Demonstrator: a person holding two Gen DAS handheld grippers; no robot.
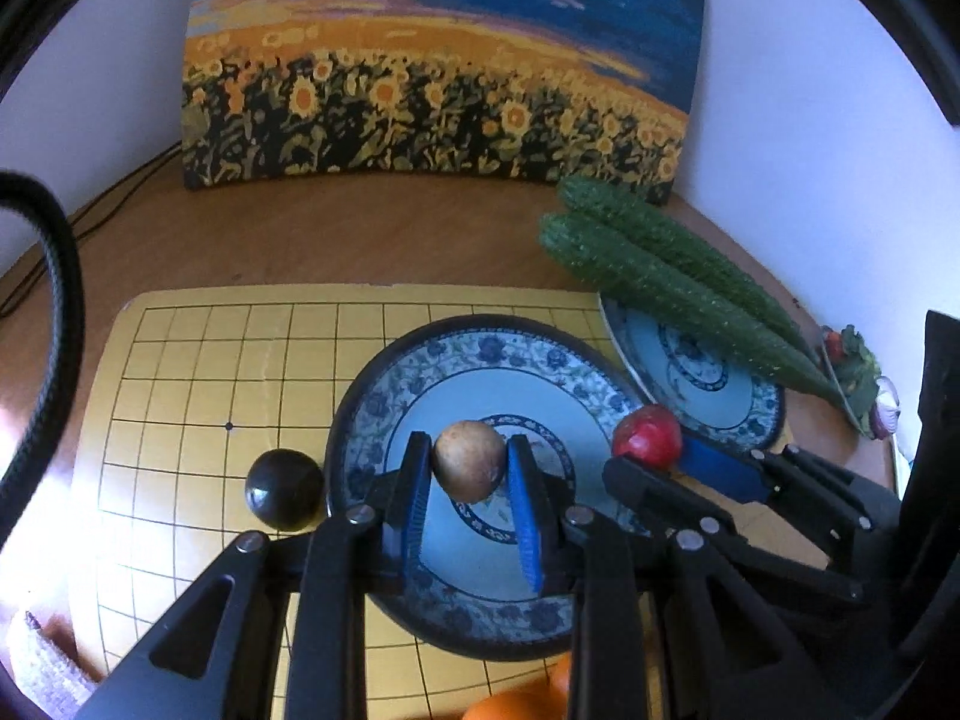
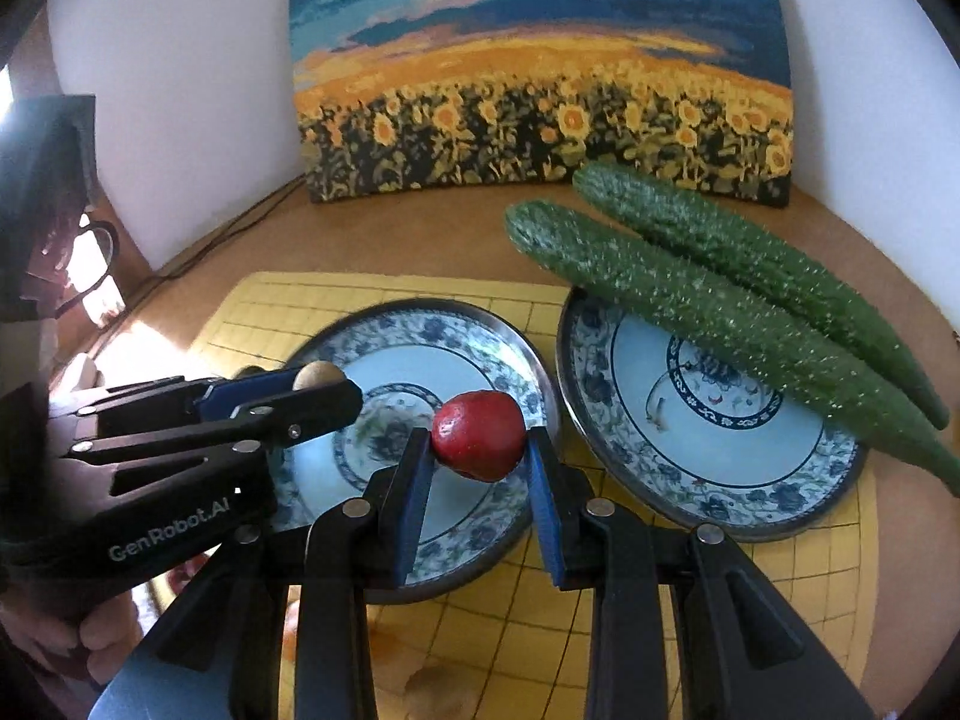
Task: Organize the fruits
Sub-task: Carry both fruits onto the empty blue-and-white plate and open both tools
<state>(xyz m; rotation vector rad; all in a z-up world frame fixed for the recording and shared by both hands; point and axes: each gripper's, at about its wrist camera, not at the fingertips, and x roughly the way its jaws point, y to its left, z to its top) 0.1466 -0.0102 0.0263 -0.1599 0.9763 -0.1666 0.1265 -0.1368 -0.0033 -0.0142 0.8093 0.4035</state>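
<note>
While the yellow grid board (image 1: 198,360) spreads widest, the near plate (image 1: 456,372) sits on it as landmark, its far rim and centre bare. Right of it, nearly touching, a second plate (image 2: 708,468) carries two cucumbers (image 2: 690,294) across its far edge. Left of it lies a dark fruit (image 1: 283,487). Over it both tongs reach forward — left gripper (image 1: 469,463) clamps a brown fruit (image 1: 469,459), right gripper (image 2: 480,441) clamps a red fruit (image 2: 479,433).
</note>
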